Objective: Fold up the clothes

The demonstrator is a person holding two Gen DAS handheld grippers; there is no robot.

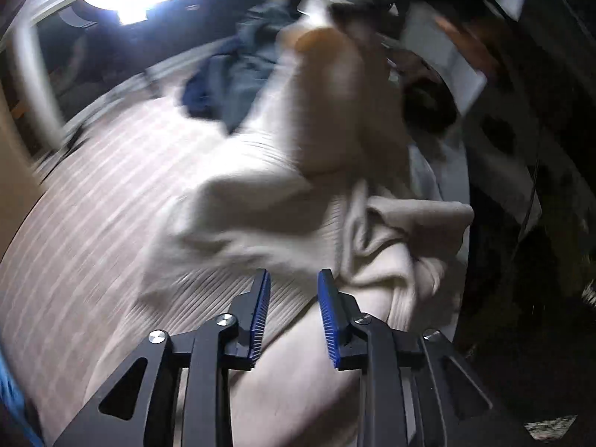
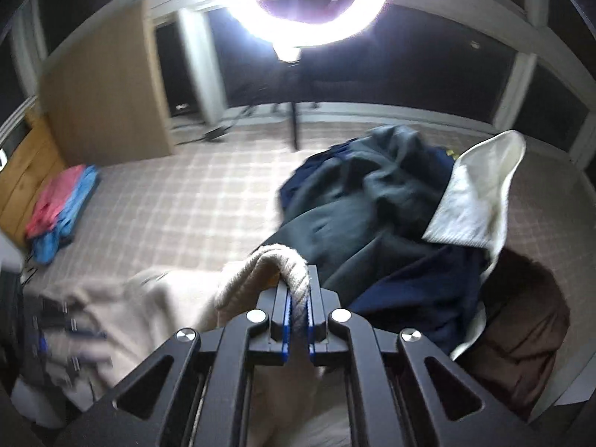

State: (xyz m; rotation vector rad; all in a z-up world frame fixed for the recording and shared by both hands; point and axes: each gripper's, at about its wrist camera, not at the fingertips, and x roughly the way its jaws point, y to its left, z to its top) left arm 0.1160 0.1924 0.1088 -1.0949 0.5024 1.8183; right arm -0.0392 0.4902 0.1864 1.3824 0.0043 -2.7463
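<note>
Right wrist: right tool (image 2: pixel 297 294) clamps cream sweater (image 2: pixel 257 272).

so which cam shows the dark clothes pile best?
Right wrist: the dark clothes pile sits mid-frame, fairly sharp, beyond the right claw. Left wrist shows only a blurred patch, partly hidden behind the beige sweater.

Ring light (image 2: pixel 313 3), dark windows (image 2: pixel 439 63), wooden cabinet (image 2: pixel 104 85), checked bedspread (image 2: pixel 178 208).

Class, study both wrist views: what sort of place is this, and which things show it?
Probably a bedroom at home: a checked bedspread carries a heap of unfolded clothes, folded pink and blue items lie beside a wooden cabinet, and a ring lamp lights it.
</note>
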